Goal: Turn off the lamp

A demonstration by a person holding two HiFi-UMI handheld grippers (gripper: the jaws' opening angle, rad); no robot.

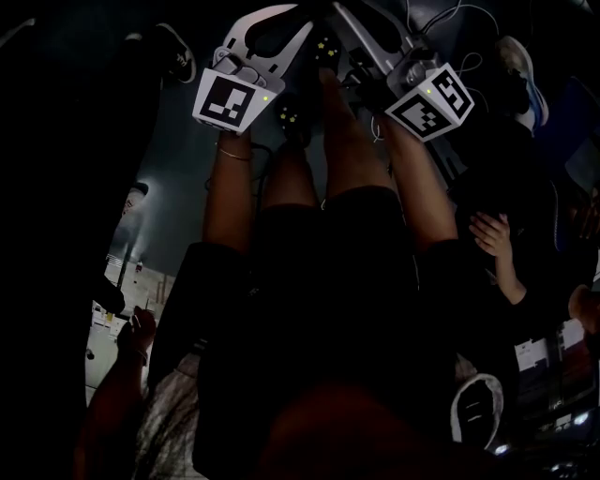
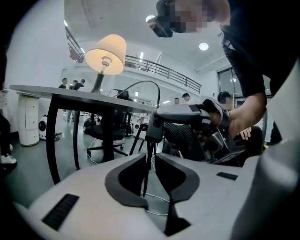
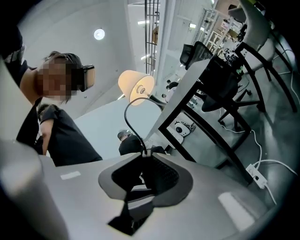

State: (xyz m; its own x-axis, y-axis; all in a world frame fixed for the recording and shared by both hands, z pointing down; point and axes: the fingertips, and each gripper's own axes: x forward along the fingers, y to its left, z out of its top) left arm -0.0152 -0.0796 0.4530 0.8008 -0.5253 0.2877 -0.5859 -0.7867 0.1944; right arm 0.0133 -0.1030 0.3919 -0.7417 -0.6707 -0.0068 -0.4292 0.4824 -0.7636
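Note:
The lamp [image 2: 107, 54] stands lit on a table [image 2: 56, 91], its cream shade glowing; the right gripper view shows the lamp [image 3: 136, 86] lit too. Its black cord [image 3: 127, 110] arcs down into my right gripper [image 3: 144, 154], which is shut on it. In the left gripper view, the right gripper [image 2: 161, 114] is level, with the cord's black switch block [image 2: 153, 127] hanging at its tip. Below the block, the cord [image 2: 146, 171] runs through the narrow gap of my left gripper [image 2: 150, 161], whose pads do not press it. Both grippers [image 1: 302, 11] [image 1: 336, 9] show dimly in the head view.
A black office chair [image 2: 105, 133] sits under the table. Further chairs [image 3: 220, 79] and a white power strip [image 3: 255, 173] with its lead lie to the right. A person's hand [image 1: 492, 234] and shoe [image 1: 478, 408] are close by.

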